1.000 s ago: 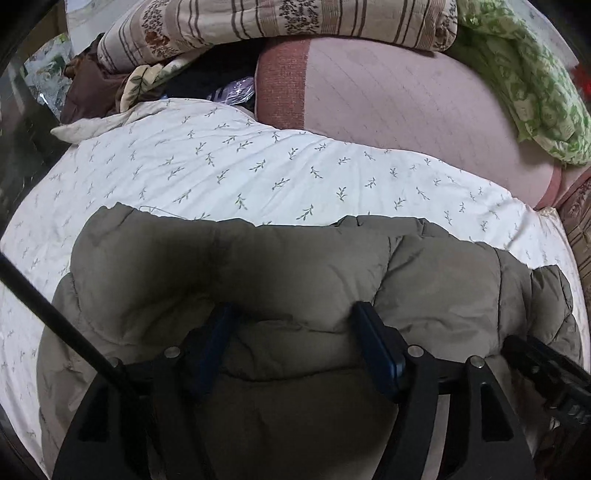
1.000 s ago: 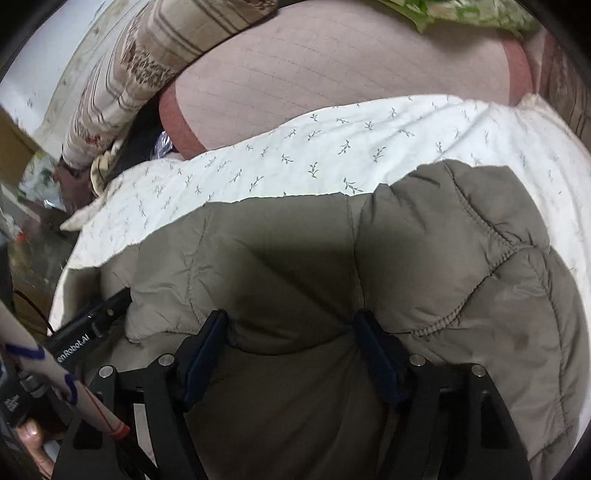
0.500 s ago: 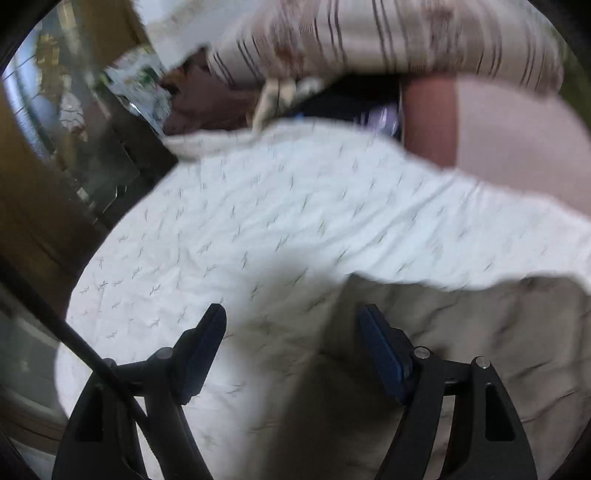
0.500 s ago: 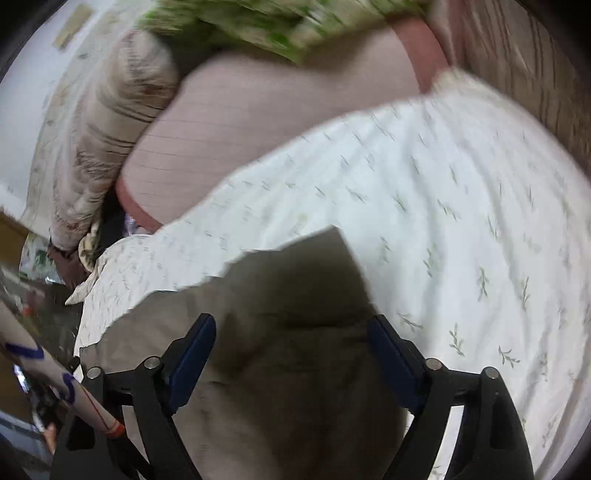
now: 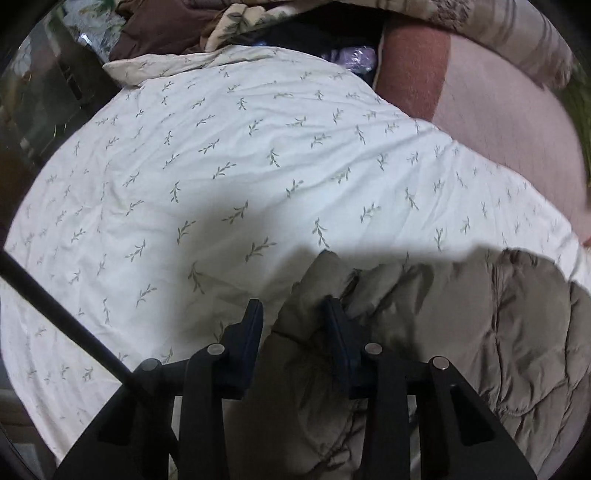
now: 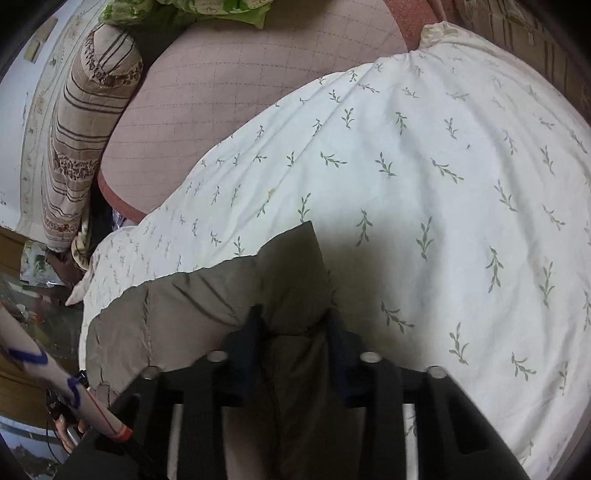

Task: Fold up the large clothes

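Olive-grey puffer jacket (image 5: 461, 332) lies on a white quilt with a green sprig print (image 5: 240, 166), spread over the near part of the bed — in the left wrist view it fills the lower right, in the right wrist view (image 6: 207, 306) the lower left and centre. Left gripper (image 5: 293, 314) points steeply down at the jacket's left edge; its jaws have just been closing and now stand narrow with a bunched corner of the padded fabric between them, the right finger pressed into the fabric, the left finger (image 5: 253, 325) at the fabric's edge with the quilt behind it. Pinch looks made, though contact on the left pad is hard to confirm. Right gripper (image 6: 293, 321) also angled down, jaws just been closing, now narrow and squeezing a ridge of the jacket's right corner — fabric visibly puckers between both pads. The jacket's pointed corner sticks up just past the right fingertips, casting shadow on the quilt. Beyond the quilt: a pink quilted blanket (image 6: 229, 92), a striped floral bolster (image 6: 85, 122) along the far side, and green patterned bedding (image 6: 192, 11) at the top edge. Black rod (image 5: 62, 321) crosses the left wrist view's lower left. A white tube with blue marks (image 6: 55, 384) sits at the right wrist view's lower left.
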### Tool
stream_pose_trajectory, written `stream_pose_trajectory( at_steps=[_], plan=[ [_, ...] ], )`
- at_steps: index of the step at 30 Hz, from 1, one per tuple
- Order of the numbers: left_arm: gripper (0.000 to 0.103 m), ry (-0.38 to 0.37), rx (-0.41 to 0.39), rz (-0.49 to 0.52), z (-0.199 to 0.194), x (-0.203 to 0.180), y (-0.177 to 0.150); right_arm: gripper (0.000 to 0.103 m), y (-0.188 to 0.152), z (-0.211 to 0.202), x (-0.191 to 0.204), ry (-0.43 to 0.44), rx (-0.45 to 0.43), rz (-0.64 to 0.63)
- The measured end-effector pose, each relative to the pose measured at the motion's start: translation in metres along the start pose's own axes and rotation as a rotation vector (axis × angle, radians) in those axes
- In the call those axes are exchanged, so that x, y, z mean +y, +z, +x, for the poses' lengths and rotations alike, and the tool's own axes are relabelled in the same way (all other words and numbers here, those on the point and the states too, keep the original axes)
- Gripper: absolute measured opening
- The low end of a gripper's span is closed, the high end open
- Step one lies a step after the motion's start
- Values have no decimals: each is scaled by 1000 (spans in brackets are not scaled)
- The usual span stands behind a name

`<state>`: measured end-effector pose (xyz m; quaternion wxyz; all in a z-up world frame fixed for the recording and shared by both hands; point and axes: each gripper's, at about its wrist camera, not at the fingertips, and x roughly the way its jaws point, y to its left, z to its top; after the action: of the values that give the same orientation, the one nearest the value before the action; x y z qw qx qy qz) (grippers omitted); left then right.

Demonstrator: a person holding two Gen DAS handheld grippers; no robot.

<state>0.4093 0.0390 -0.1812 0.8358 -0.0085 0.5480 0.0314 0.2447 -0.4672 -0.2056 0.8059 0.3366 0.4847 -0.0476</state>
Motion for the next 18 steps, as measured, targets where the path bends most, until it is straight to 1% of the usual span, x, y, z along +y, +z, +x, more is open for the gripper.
stream_pose_trajectory(
  at_steps=[1,2,3,4,5,6,8,9,10,11,12,13,14,15,17,18],
  plan=[
    [38,17,-17,11,-4,-2,0,23,0,-6,5,-13,-18,-19],
    [50,44,-50,32,-9,-5,-2,21,0,-12,6,-17,-38,-33],
    [70,76,-79,49,-10,-6,-2,20,1,-12,6,-15,-51,-45],
    [76,121,-90,56,-6,-6,-2,19,2,-4,1,-17,-36,-34],
    [78,149,-64,43,3,-3,-2,19,1,9,-8,-15,-1,-1],
    [79,112,-17,18,12,3,-2,19,-1,19,-14,-6,28,28],
    [79,50,44,-36,23,14,-1,19,-1,17,-11,-16,24,18],
    [79,26,56,-63,24,20,0,20,-1,12,-7,-29,14,0],
    [79,14,58,-71,23,22,0,22,-2,7,-2,-49,3,-22],
    [78,5,57,-67,19,23,1,27,-3,5,2,-75,-5,-43],
    [78,-6,52,-66,16,24,2,28,-3,4,3,-86,-12,-46],
    [78,-15,46,-72,14,26,2,32,-3,5,0,-84,-13,-32],
    [78,-22,44,-80,13,28,3,39,-3,6,-4,-80,-4,-11],
    [78,-31,45,-84,11,30,3,48,-2,8,-7,-82,2,5],
    [78,-56,28,-103,3,31,1,60,-2,5,-15,-86,0,47],
    [78,-84,15,-106,-3,31,1,62,-2,5,-16,-82,2,55]
  ],
)
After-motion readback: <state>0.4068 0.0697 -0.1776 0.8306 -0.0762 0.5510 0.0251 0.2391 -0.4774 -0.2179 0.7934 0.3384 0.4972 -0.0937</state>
